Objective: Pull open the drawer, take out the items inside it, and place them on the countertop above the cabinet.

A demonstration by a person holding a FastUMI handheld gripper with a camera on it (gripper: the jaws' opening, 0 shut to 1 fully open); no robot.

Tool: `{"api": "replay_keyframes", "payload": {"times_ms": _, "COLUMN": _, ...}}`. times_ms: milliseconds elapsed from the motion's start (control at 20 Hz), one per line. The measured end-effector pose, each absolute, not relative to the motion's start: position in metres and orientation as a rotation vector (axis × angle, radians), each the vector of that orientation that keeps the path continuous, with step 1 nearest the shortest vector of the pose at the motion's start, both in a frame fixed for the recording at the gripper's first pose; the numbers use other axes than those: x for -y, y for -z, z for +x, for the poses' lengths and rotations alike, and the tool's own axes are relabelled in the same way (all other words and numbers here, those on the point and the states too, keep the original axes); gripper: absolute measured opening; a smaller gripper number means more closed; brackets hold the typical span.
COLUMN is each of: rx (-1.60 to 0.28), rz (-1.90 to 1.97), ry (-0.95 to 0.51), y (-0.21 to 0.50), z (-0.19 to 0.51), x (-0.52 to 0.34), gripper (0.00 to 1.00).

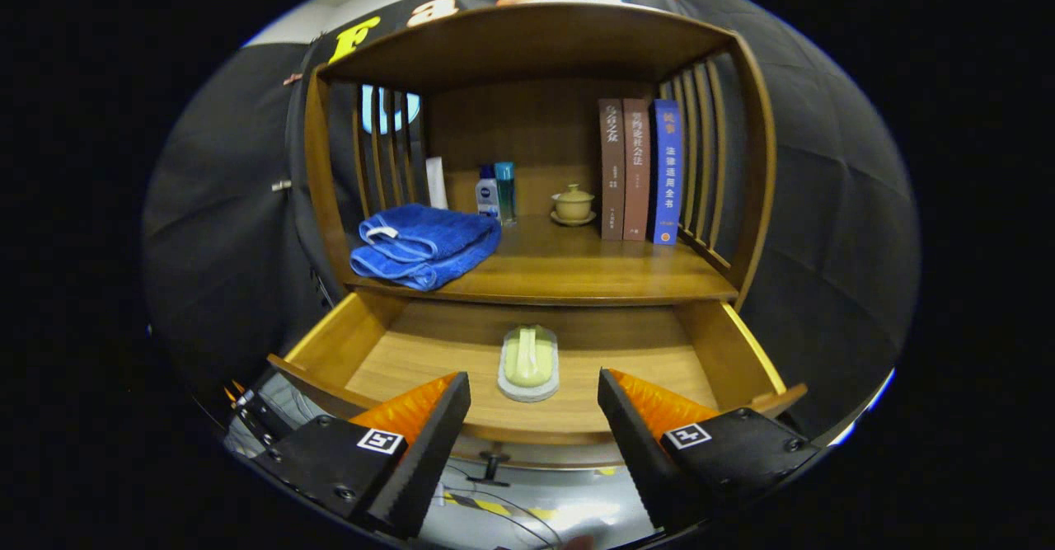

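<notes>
The wooden drawer (346, 344) stands pulled out below the cabinet's countertop (577, 274). In the middle of the drawer floor lies a clear container (528, 362) with a pale green item inside. My gripper (534, 393) is open, its fingers spread wide above the drawer's front edge. The container sits just ahead of the fingers, in line with the gap between them, and neither finger touches it. A small dark knob (493, 466) shows on the drawer front below the fingers.
On the countertop lie a folded blue towel (424, 245) at the left, two small bottles (497, 193) and a white tube (437, 183) at the back, a lidded tea cup on a saucer (573, 204), and three upright books (641, 171) at the right. Slatted sides (700, 162) and a wooden top enclose the shelf.
</notes>
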State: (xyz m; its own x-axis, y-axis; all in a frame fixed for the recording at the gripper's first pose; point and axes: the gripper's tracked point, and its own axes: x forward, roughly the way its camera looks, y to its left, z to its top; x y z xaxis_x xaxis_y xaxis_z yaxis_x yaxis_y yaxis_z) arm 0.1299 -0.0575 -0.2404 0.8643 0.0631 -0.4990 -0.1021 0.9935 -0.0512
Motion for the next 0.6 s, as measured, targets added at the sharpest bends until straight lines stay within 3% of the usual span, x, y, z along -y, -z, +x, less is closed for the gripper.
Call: {"api": "replay_keyframes", "payload": {"times_ms": 600, "rx": -0.849, "rz": -0.067, "ry": -0.078, "y": 0.322, "z": 0.223, "x": 0.060, "gripper": 0.99}}
